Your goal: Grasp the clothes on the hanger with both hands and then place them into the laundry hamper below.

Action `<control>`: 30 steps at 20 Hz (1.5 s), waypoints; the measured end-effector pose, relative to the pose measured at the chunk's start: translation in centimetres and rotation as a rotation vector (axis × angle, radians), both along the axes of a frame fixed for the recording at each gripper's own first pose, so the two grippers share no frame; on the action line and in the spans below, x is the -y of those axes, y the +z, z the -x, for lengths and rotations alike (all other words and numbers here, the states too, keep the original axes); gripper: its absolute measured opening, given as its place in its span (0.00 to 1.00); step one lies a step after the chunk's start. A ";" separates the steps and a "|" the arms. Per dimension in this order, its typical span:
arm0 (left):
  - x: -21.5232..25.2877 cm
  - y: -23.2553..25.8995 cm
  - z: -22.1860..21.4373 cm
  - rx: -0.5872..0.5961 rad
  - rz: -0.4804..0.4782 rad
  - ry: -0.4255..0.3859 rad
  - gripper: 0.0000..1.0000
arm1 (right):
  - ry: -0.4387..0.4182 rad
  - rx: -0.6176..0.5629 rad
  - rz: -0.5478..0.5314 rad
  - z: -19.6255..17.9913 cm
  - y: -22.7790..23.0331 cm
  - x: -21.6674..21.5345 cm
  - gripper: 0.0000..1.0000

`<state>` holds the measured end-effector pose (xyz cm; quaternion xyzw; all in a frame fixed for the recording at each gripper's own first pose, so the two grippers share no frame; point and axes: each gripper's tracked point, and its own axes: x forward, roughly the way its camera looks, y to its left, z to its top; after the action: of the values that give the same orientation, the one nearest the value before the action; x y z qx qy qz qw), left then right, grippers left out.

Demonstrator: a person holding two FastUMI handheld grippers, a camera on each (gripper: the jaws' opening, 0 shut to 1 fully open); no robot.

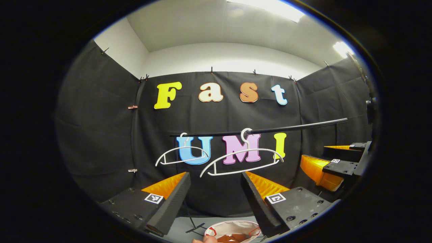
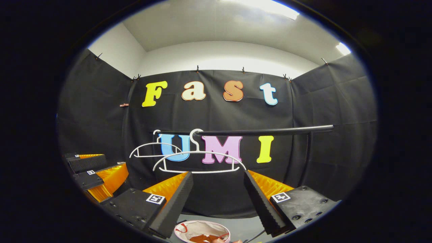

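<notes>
Both jaws stand spread and empty, left gripper (image 1: pixel 216 199) and right gripper (image 2: pixel 217 199) level. 2 hangers (image 1: pixel 241 158) hang bare ahead; orange clothes (image 1: pixel 236 238) lie below in the hamper (image 1: pixel 216 229).

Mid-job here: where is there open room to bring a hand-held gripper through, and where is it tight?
Free: the gap under the rail right of the nearer hanger, and the grey floor beside the hamper. Tight: the left end of the rail, where the nearer hanger and the farther hanger overlap.
</notes>
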<state>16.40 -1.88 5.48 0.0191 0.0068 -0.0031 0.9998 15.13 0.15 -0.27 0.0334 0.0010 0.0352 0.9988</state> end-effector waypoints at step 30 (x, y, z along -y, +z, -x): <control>0.9 -0.4 -2.0 0.013 0.021 0.046 0.95 | 0.009 -0.029 -0.042 -0.6 -1.6 1.5 0.99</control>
<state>18.37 -2.79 5.11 0.0082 0.0005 0.0199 0.9998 15.71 -1.30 -1.83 0.0547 0.0147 0.0394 0.9976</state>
